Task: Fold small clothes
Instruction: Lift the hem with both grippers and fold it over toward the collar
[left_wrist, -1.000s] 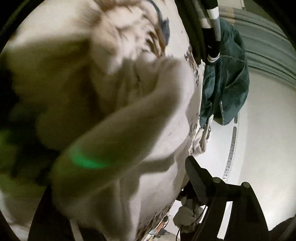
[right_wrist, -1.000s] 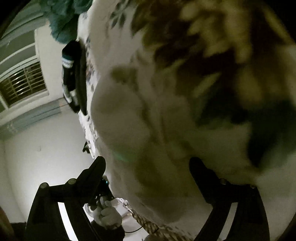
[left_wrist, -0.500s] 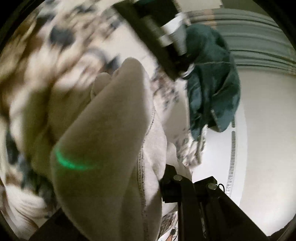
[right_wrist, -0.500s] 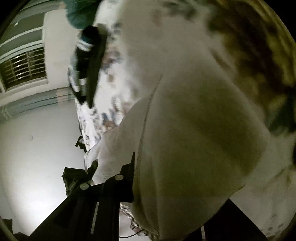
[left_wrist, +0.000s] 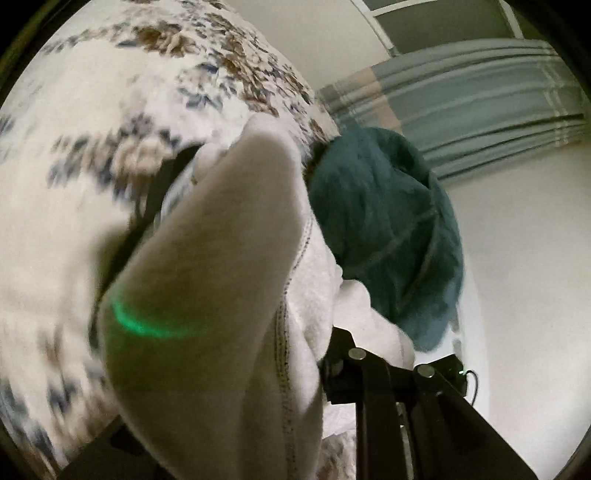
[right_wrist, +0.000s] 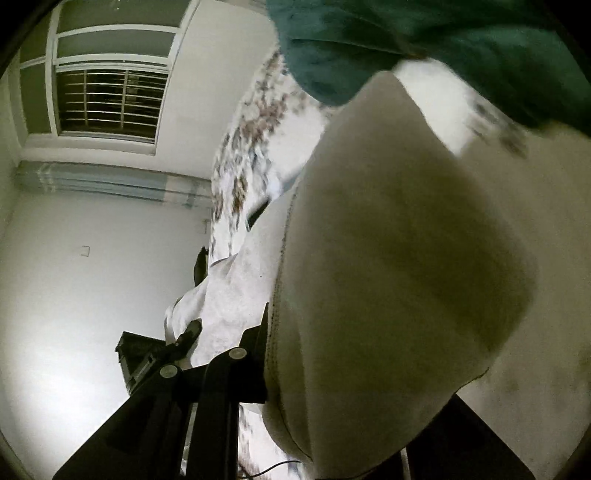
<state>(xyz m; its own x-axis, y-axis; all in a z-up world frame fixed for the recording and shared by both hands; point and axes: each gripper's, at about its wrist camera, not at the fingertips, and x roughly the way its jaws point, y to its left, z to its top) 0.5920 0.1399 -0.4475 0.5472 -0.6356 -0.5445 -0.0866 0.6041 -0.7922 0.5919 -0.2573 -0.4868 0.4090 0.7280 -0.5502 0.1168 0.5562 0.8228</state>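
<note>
Pale cream stitched-hem garment (left_wrist: 207, 295) draped over left gripper (left_wrist: 258, 369), hiding left finger and tips; grip state unreadable. Same on right gripper (right_wrist: 332, 369): right finger mostly buried. White floral-print bedsheet (left_wrist: 92, 166) motion-blurred. Dark teal fleece cloth (right_wrist: 424, 40) cut off by frame top.

left claw (left_wrist: 295, 369) | shut since 1 s ago | right claw (right_wrist: 332, 387) | likewise, on white garment (right_wrist: 388, 258)

Floral bedsheet (left_wrist: 122, 110) — white ground, brown and blue print. Barred window (right_wrist: 107, 99) on the wall beside the bedsheet. Striped curtain (left_wrist: 461, 99) past the bedsheet's far edge — hangs just below a window frame.
</note>
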